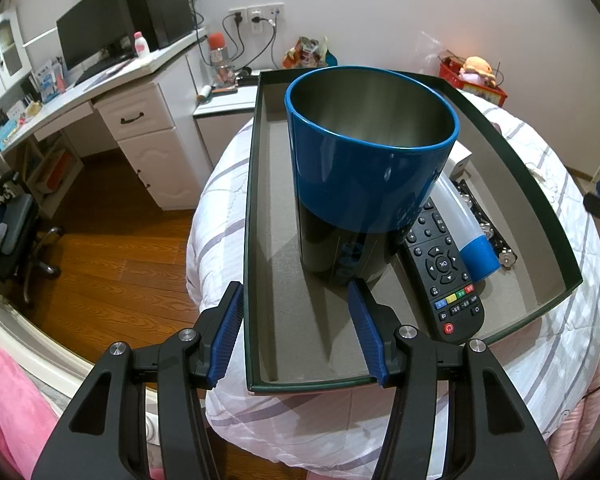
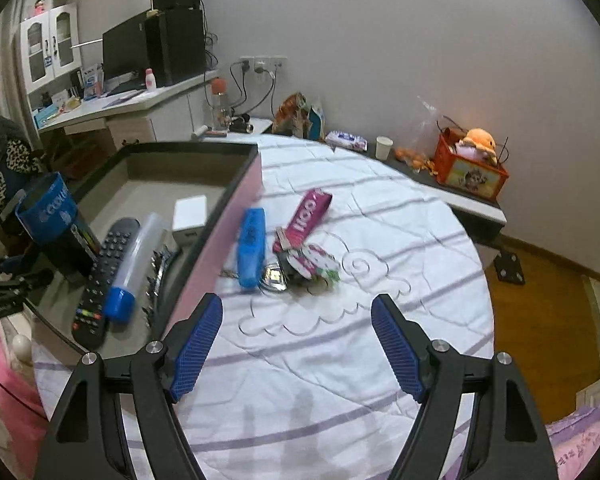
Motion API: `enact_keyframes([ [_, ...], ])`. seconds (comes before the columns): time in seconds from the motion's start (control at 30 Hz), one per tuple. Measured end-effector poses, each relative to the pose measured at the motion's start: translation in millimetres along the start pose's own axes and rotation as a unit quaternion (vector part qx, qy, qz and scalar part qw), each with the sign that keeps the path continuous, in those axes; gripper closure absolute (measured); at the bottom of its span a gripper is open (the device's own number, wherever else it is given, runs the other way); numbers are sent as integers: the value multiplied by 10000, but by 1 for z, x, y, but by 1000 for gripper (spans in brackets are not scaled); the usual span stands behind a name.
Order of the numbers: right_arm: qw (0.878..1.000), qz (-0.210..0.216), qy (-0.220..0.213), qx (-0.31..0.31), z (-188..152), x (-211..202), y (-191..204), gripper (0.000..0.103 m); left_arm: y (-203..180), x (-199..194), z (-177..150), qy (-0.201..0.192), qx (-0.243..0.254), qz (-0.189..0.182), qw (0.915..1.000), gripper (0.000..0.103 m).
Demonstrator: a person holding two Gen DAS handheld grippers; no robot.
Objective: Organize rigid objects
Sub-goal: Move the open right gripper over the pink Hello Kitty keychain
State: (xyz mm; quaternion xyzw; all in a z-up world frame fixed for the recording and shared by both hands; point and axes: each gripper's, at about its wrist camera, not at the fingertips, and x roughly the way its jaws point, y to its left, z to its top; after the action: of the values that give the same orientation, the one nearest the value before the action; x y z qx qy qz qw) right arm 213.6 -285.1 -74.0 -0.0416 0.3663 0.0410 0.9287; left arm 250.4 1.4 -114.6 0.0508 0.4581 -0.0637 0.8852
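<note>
Blue-rimmed steel tin (image 1: 370,168) upright in grey tray (image 1: 284,320), 12 o'clock of spread, empty left gripper (image 1: 298,334); right gripper (image 2: 298,344) spread, empty

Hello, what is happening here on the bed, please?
A person with a gripper in each hand is sorting small things into a shallow box on the bed. The left gripper straddles the box's near corner. Inside are a blue tin, a remote control and a clear tube with a blue cap. The right gripper hangs open and empty over the quilt, where a blue stapler-like item and a magenta packet wait.
</note>
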Motion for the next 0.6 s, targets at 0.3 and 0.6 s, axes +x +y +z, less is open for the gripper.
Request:
enact_keyframes([
  [0.3, 9997, 123, 201, 7, -20, 18, -11, 25, 1, 0, 0, -3, 4, 10, 10000, 49],
  [0.6, 9993, 247, 74, 285, -6, 47, -22, 25, 0, 0, 0, -2, 6, 11, 10000, 49],
])
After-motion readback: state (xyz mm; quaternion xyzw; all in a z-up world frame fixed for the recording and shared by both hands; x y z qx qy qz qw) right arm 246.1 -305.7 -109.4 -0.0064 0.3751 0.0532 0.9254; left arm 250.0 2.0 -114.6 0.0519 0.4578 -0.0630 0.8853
